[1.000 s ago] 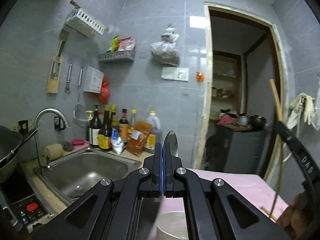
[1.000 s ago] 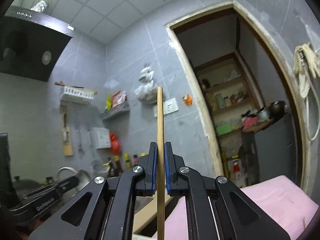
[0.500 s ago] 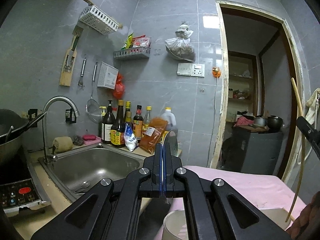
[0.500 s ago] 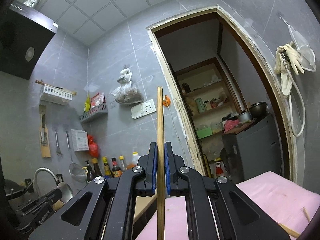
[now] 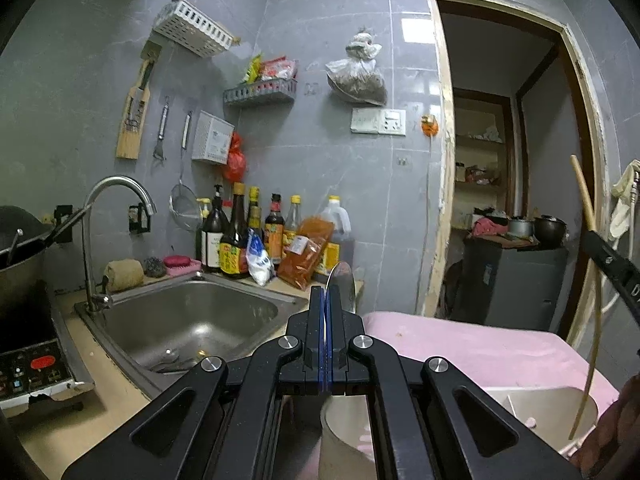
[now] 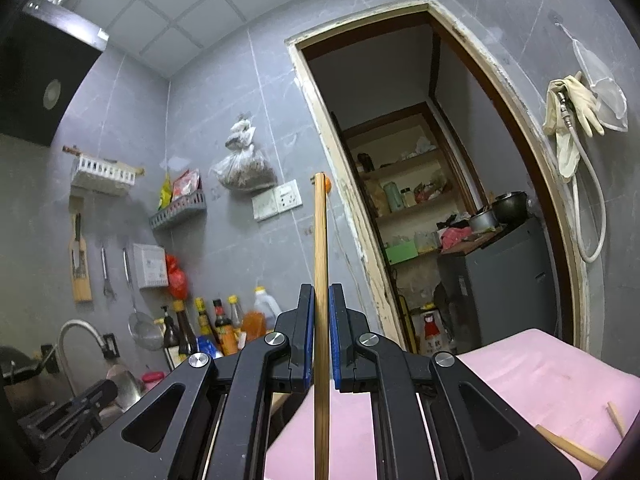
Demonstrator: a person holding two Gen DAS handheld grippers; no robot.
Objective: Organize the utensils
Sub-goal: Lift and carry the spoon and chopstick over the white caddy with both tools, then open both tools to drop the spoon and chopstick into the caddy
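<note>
My left gripper (image 5: 328,294) is shut on a metal spoon (image 5: 342,278). The spoon's bowl sticks up past the fingertips and its handle is hidden behind them. A steel cup (image 5: 344,420) stands just below, on the pink cloth (image 5: 460,344). My right gripper (image 6: 320,296) is shut on an upright wooden chopstick (image 6: 321,236). In the left wrist view that chopstick (image 5: 585,208) hangs at the right. Its lower end overlaps a second steel container (image 5: 536,404), and I cannot tell whether it is inside. Loose chopsticks (image 6: 572,446) lie on the cloth at the lower right.
A steel sink (image 5: 188,320) with a curved tap (image 5: 116,188) lies to the left. Sauce bottles (image 5: 240,236) stand behind it. An induction cooker (image 5: 28,364) and a wok (image 5: 16,248) are at the far left. An open doorway (image 6: 420,200) is beyond the cloth.
Both grippers have sunk, with spoon and chopstick still gripped. The steel cup and the second container have come into the left wrist view, and the chopstick's lower end now overlaps that container.
</note>
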